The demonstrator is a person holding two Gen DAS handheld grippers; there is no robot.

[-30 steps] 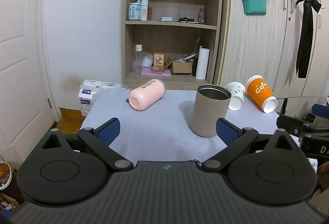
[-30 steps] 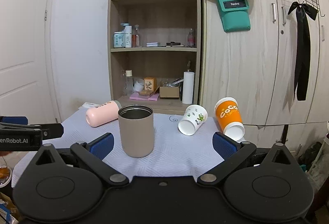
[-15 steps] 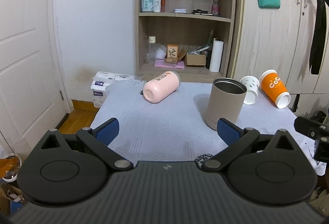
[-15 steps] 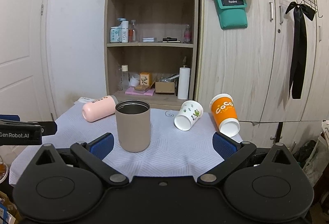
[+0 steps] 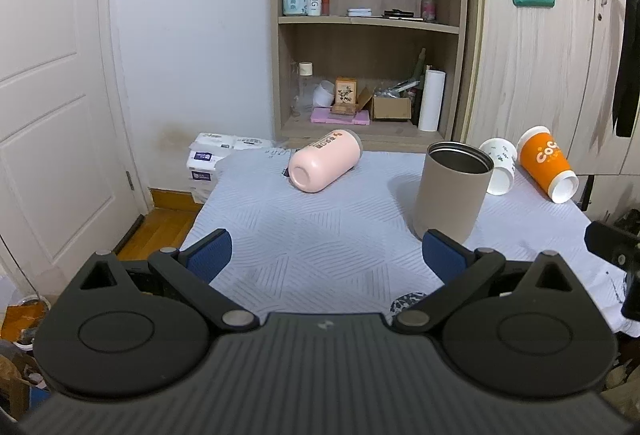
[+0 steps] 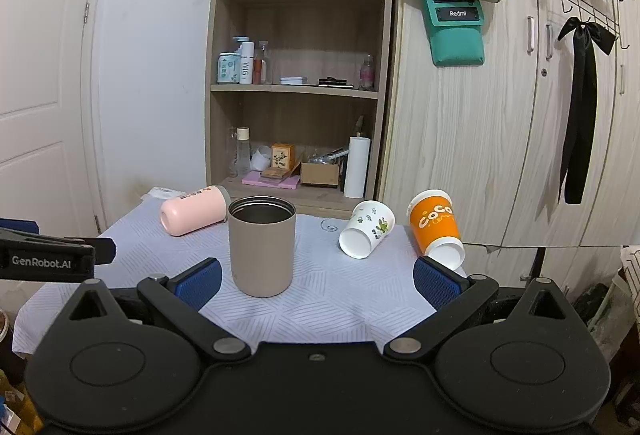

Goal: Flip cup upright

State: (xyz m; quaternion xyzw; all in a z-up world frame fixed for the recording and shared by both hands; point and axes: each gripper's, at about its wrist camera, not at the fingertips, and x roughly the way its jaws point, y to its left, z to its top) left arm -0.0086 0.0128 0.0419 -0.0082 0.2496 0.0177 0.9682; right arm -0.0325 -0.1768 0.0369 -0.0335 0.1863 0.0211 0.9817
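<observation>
A beige metal-lined tumbler (image 5: 454, 191) (image 6: 262, 245) stands upright mid-table. A pink cup (image 5: 325, 165) (image 6: 194, 210) lies on its side at the back left. A white paper cup with plant prints (image 5: 497, 171) (image 6: 366, 229) and an orange "CoCo" cup (image 5: 546, 164) (image 6: 436, 229) lie on their sides at the back right. My left gripper (image 5: 326, 259) is open and empty over the table's near edge. My right gripper (image 6: 318, 279) is open and empty, near the tumbler.
The table has a pale blue-white patterned cloth (image 5: 320, 235) (image 6: 332, 299). Behind it stand a wooden shelf unit (image 6: 298, 107) with bottles and boxes, and a wooden wardrobe (image 6: 500, 139). A white door (image 5: 48, 107) is at the left; tissue packs (image 5: 208, 159) lie by the wall.
Both grippers have drawn back and risen a little from the table; the cups look smaller and lower in view. Nothing on the table moved. Both grippers stayed open.
</observation>
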